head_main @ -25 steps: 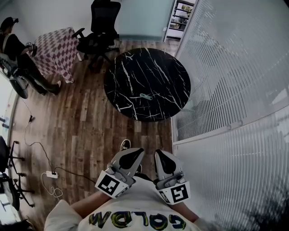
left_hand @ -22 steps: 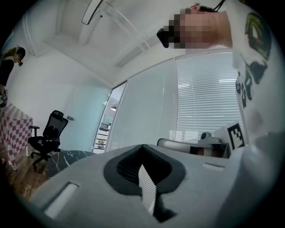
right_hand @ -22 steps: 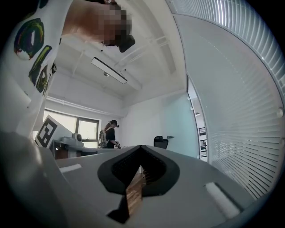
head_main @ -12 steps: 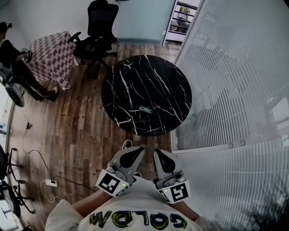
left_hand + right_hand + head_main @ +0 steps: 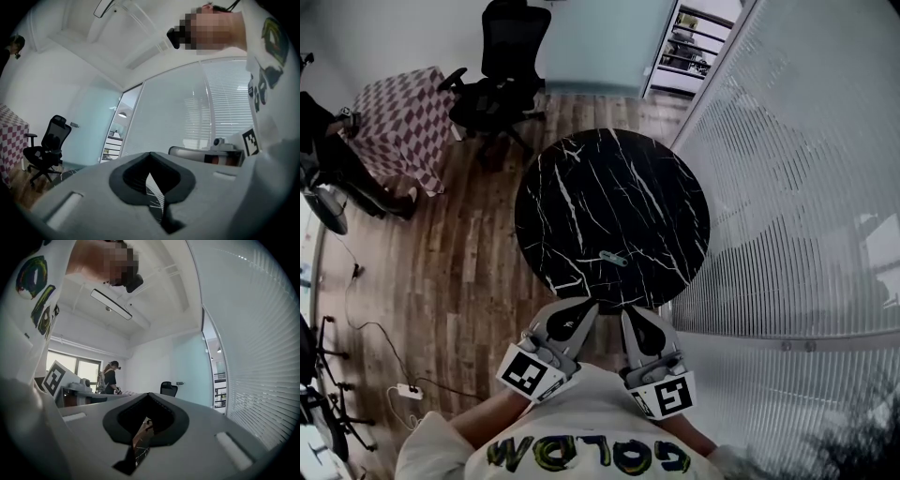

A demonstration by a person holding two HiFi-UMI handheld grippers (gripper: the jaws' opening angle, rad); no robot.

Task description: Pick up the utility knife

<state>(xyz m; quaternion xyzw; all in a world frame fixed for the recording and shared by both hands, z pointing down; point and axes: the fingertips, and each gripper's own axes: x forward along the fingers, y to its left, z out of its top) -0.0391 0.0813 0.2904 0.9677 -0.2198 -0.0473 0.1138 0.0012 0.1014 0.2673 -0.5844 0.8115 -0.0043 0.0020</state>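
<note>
GOLD can be read on the shirt [image 5: 581, 455] at the bottom of the head view, and square markers are shown on both cubes. The left gripper [image 5: 580, 307] and right gripper [image 5: 632, 314] are held level, side by side. Each has its jaws pressed together, and nothing is gripped. Their tips are now brought right up to the near rim of the round black table [image 5: 572, 169]. A second ago a strip of wood floor [image 5: 469, 272] was seen between tips and rim. The knife [image 5: 612, 258] is found lying flat on the marble just beyond the grippers, near that rim and untouched. Open floor is left on the table's left side, while its right edge is crowded by the blinds [image 5: 797, 187]. Farther off, a chair [image 5: 502, 84] and a checked table [image 5: 398, 122] are seen.
</note>
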